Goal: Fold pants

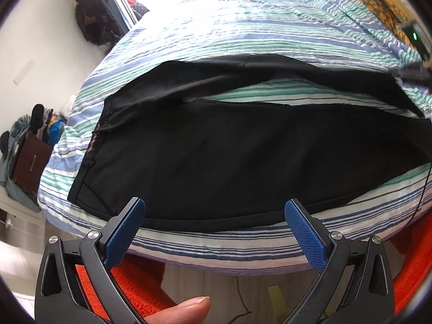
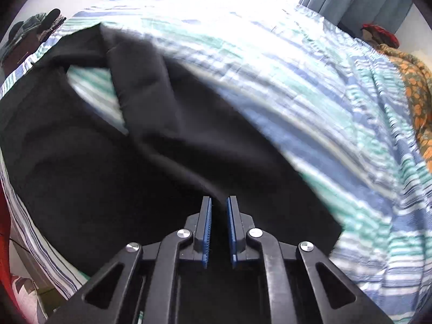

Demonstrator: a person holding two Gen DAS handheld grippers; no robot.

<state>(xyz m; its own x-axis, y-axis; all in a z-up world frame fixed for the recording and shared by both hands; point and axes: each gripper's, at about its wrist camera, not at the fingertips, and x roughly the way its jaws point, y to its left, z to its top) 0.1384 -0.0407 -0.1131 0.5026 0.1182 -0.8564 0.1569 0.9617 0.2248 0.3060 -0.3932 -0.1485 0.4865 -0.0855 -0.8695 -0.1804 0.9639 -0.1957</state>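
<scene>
Left wrist view: our left gripper (image 1: 214, 216) gapes wide, empty, before limp black fabric pants (image 1: 216, 156) on the striped bedspread (image 1: 243, 27); right gripper (image 2: 219, 205) pinches a leg hem, soft and floppy.

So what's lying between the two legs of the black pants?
Only a bare wedge of striped blue-green bedsheet between the black fabric pants legs, in both wrist views.

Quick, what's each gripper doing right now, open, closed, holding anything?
Left gripper: open, holding nothing, at the near edge of the black pants.
Right gripper: nearly closed over the pants; actual grip cannot be told.
</scene>
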